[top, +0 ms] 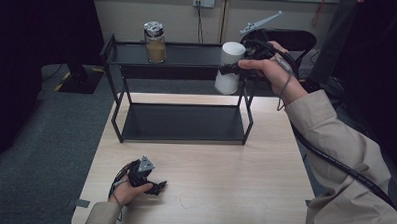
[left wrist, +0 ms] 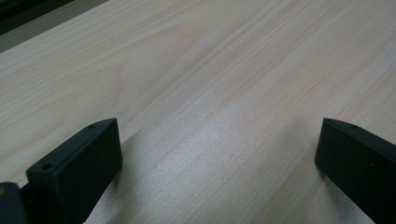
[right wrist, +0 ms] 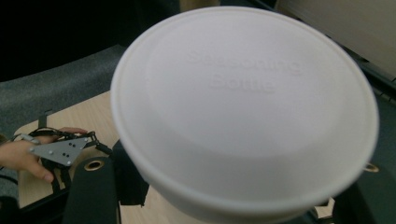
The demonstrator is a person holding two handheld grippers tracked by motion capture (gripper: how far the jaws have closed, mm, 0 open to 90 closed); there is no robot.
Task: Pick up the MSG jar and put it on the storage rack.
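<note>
The right gripper (top: 231, 68) clamps a white cylindrical plastic seasoning bottle (top: 229, 68), holding it in the air at the right end of the black two-tier metal rack's (top: 181, 122) top shelf, not yet set down. A glass jar of brown powder (top: 155, 42) already stands there. The left gripper (top: 156, 186) rests wide open on the pale wooden table (top: 234, 183).

Beige sleeves (top: 335, 147); black grippers, 2 blocky jaws each, grey 3-cornered plate (top: 145, 164).
</note>
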